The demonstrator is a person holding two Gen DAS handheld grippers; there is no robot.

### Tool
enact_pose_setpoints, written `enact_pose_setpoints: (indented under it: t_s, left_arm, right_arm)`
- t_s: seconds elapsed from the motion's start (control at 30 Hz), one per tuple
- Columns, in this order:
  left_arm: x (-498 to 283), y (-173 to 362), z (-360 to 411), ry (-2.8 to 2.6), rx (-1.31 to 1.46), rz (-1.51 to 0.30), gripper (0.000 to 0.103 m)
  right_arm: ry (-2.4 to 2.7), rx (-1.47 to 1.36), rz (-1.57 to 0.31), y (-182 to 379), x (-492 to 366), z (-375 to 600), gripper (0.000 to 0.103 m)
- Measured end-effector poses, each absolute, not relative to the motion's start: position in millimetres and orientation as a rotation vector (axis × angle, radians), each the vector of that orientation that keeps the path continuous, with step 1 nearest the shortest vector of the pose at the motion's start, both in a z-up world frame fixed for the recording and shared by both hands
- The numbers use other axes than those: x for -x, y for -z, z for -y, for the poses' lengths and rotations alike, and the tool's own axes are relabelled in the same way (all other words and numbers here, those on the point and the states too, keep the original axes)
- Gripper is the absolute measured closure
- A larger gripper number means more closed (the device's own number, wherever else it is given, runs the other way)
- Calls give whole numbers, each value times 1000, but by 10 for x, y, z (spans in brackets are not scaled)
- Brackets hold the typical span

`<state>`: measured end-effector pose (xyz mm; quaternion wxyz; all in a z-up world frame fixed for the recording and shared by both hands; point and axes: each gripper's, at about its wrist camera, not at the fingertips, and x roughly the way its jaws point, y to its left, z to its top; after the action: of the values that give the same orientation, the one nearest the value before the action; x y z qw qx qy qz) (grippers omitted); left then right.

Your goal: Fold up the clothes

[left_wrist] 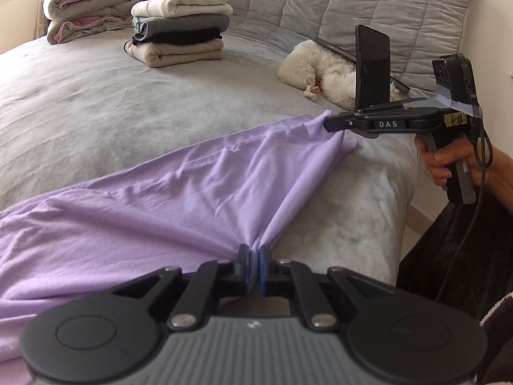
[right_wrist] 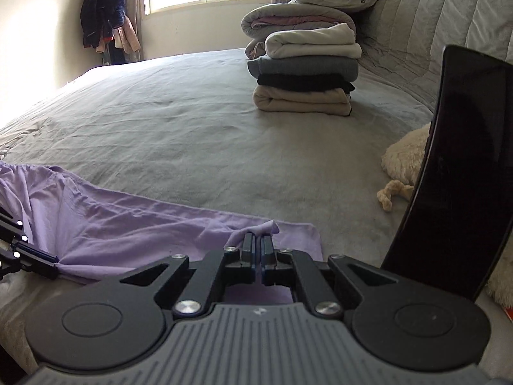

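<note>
Nearest the left wrist camera is the left gripper (left_wrist: 255, 253), its jaws pinched tight on a gathered fold of the lilac garment (left_wrist: 144, 199), the cloth fanning out from the pads in taut pleats. From there the garment runs across the near part of the bed (left_wrist: 96, 102), its left portion lying flat along the near edge and its right end lifted a little toward the near right corner. There the right gripper (left_wrist: 330, 122), held by a hand (left_wrist: 445, 160), is clamped on that end of the cloth; its own camera shows its jaws closed with a small tuft of lilac poking out past the pads.

Further back on the bed, toward the headboard side, stands a stack of folded clothes (left_wrist: 179, 29), well apart from the garment, with a rolled quilt (left_wrist: 96, 3) to its left and a fluffy white toy (left_wrist: 320, 70) to its right.

The garment looks like thin, light, stretchy knit: limp, no stiffness, sagging between the two grips and wrinkling readily. It is not fragile, but it would probably slip or bunch if held by a single layer. Edges and corners seem the best holds, both grips kept level with light tension so the fold lands flat.
</note>
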<state>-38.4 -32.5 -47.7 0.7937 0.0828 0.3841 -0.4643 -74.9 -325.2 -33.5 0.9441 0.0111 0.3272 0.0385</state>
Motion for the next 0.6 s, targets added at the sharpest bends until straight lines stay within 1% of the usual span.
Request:
enact_pose_setpoints:
  t_s: [0.07,0.13,0.27,0.33,0.43,0.5,0.6]
  left_arm:
    - [354,451,305,991,-142,-837,96]
    - [320,418,298,978,-105,-848,88]
    - [302,327,330,940,-52,-839,80]
    - [308,295,354,928,-23,-832,70]
    - [316,244,466,906,-4,-825,67]
    - [344,201,564,903,-5,-815,63]
    - [381,144,705,897,-17,-810,62]
  right_arm:
    - [-78,-26,-689,419,810,3267,100]
    - [-82,-35,-697,457,831,3293,100]
    - [-88,-85,-686,487,883,3362,100]
    - [-93,-94,-678,490,920,3379,100]
    - [-99,-97,-665,493,986,3389,100]
    - [-102,-112,-658,501,1033,3420,100]
    - [-106,-145,-650,511,1092,3471,99]
